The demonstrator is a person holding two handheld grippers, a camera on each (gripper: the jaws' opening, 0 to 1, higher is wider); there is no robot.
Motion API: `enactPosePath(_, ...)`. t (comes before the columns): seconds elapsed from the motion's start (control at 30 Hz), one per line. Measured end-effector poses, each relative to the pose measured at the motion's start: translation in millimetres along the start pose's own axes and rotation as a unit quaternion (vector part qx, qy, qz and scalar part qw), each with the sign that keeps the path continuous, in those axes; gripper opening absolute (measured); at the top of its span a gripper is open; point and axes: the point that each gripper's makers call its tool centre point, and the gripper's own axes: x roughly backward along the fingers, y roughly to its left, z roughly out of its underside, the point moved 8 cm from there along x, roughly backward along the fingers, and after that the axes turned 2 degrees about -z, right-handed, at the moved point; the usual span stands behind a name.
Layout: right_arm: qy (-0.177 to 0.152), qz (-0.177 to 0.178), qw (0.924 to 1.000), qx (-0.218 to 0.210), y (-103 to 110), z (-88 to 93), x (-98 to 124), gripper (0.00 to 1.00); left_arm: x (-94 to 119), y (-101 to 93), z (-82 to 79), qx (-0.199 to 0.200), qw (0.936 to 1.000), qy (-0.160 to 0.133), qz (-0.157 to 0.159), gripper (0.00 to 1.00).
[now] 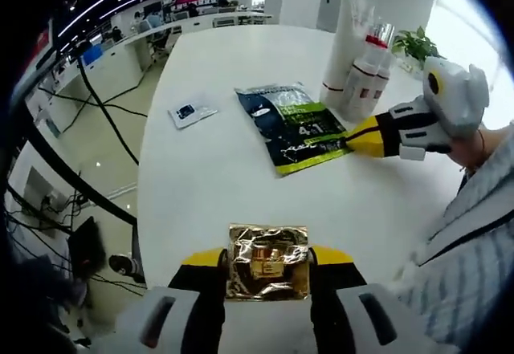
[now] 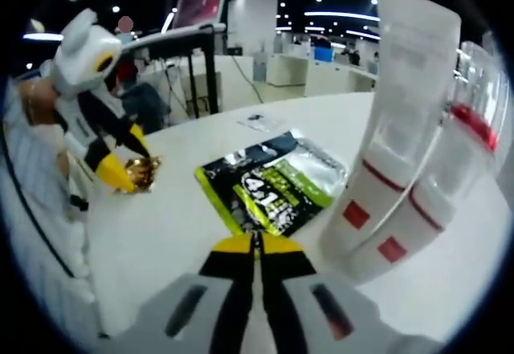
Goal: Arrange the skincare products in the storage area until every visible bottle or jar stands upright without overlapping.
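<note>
Gold foil sachet is gripped in left tongs, bottom centre, above white tabletop. Right tongs are closed, empty, by green pouch. Bottles upright, right. Next, prob.: sachet is to be placed w/o overlap.

1. The gold sachet is crinkled metallic foil, mirror-bright.
2. The dark pouch near the desk's far edge is glossy printed film, lightly wrinkled.
3. The bottles look like smooth plastic, white with clear glossy caps.
4. The desk is smooth, matt white.
5. The left claw is matt black-and-yellow plastic.
</note>
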Motion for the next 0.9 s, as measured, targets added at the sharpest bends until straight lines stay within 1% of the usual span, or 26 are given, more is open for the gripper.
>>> enactPosePath(0.03, 0.000, 0.000, 1.0000, -0.001, 0, -0.1, 0, 0.02, 1, 0.1, -0.7, -0.011, 0.9999, -0.007, -0.006, 0.42)
enactPosePath(0.1, -0.001, -0.001, 1.0000, -0.001, 0, -0.1, 0, 0.02, -1, -0.8, 0.6, -0.025, 0.9996, -0.001, -0.013, 0.42)
enactPosePath(0.17, -0.001, -0.002, 1.0000, -0.002, 0, -0.1, 0, 0.02, -1, -2.9, 0.5, -0.047, 0.9988, 0.004, -0.014, 0.45)
enactPosePath(0.23, -0.002, -0.002, 1.0000, -0.003, 0, -0.1, 0, 0.02, -1, -5.1, 0.3, -0.050, 0.9987, 0.007, -0.010, 0.51)
enactPosePath(0.3, -0.002, -0.002, 1.0000, -0.003, 0, -0.1, 0, 0.02, -2, -8.5, 0.8, -0.069, 0.9975, 0.011, -0.007, 0.57)
enactPosePath(0.4, -0.003, -0.001, 1.0000, -0.003, 0, -0.1, 0, 0.02, -5, -12.4, 0.5, -0.071, 0.9974, 0.009, -0.003, 0.66)
enactPosePath(0.47, -0.003, 0.000, 1.0000, -0.003, 0, 0.0, 0, 0.02, -5, -13.3, -0.4, -0.076, 0.9971, 0.011, -0.002, 0.68)
enactPosePath(0.57, -0.002, 0.002, 1.0000, 0.000, 1, -0.2, 0, 0.02, -5, -12.6, -0.5, -0.078, 0.9969, 0.010, 0.000, 0.68)
enactPosePath(0.6, -0.002, 0.002, 1.0000, 0.001, 1, -0.2, 0, 0.02, -5, -12.3, -0.5, -0.078, 0.9970, 0.008, 0.000, 0.68)
enactPosePath(0.67, -0.002, 0.003, 1.0000, 0.002, 1, -0.2, 0, 0.02, -5, -7.6, -1.8, -0.060, 0.9982, -0.002, -0.009, 0.62)
enactPosePath(0.7, -0.002, 0.003, 1.0000, 0.002, 1, -0.1, 0, 0.02, -5, -4.6, -2.9, -0.044, 0.9988, -0.010, -0.017, 0.56)
enactPosePath(0.77, -0.002, 0.003, 1.0000, 0.001, 1, 0.1, 0, 0.02, -5, -1.1, -3.2, -0.038, 0.9989, -0.019, -0.020, 0.46)
enactPosePath(0.8, -0.002, 0.003, 1.0000, 0.001, 1, 0.1, 0, 0.02, -5, -0.2, -2.9, -0.032, 0.9991, -0.022, -0.020, 0.45)
enactPosePath(0.9, -0.001, 0.002, 1.0000, 0.004, 1, -0.1, 0, 0.02, -5, 2.4, -2.6, -0.028, 0.9991, -0.023, -0.023, 0.43)
